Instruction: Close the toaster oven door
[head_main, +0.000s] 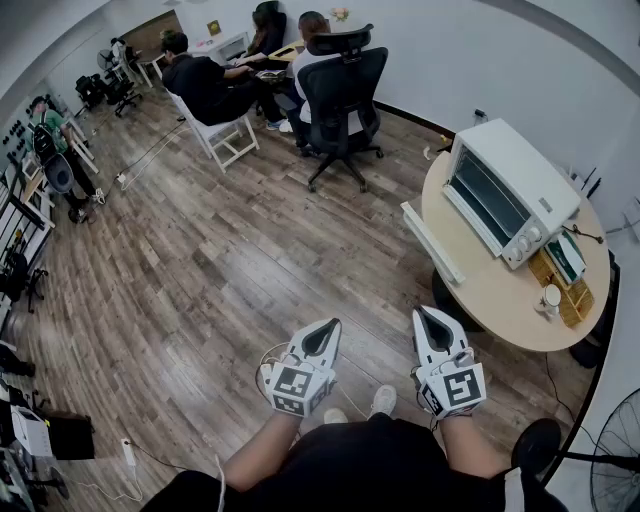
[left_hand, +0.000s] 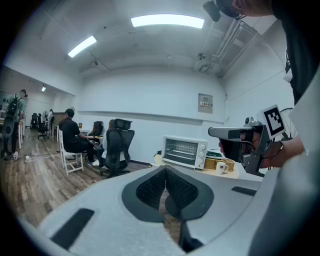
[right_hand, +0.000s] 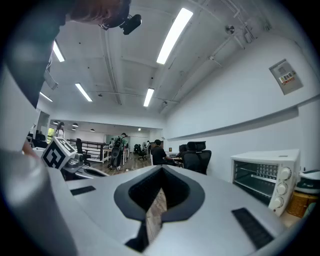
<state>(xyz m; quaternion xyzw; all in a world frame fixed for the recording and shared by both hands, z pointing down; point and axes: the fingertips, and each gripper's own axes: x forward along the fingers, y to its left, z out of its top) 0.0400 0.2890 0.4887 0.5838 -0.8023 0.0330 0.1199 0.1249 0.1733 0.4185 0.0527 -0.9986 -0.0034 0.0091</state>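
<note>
A white toaster oven (head_main: 510, 190) stands on a round wooden table (head_main: 500, 300) at the right. Its door looks folded down, with a white handle bar (head_main: 432, 243) out at the table's edge. The left gripper view shows the oven (left_hand: 185, 151) far off; in the right gripper view the oven (right_hand: 265, 180) shows its racks. My left gripper (head_main: 322, 330) (left_hand: 165, 172) and right gripper (head_main: 432, 320) (right_hand: 161, 175) hang side by side over the wooden floor, well short of the table. Both are shut and hold nothing.
A wicker basket (head_main: 560, 280) and a mug (head_main: 551, 297) sit on the table beside the oven. A black office chair (head_main: 340, 95) and a white chair (head_main: 225, 135) stand farther back with seated people. A fan (head_main: 615, 450) is at the lower right.
</note>
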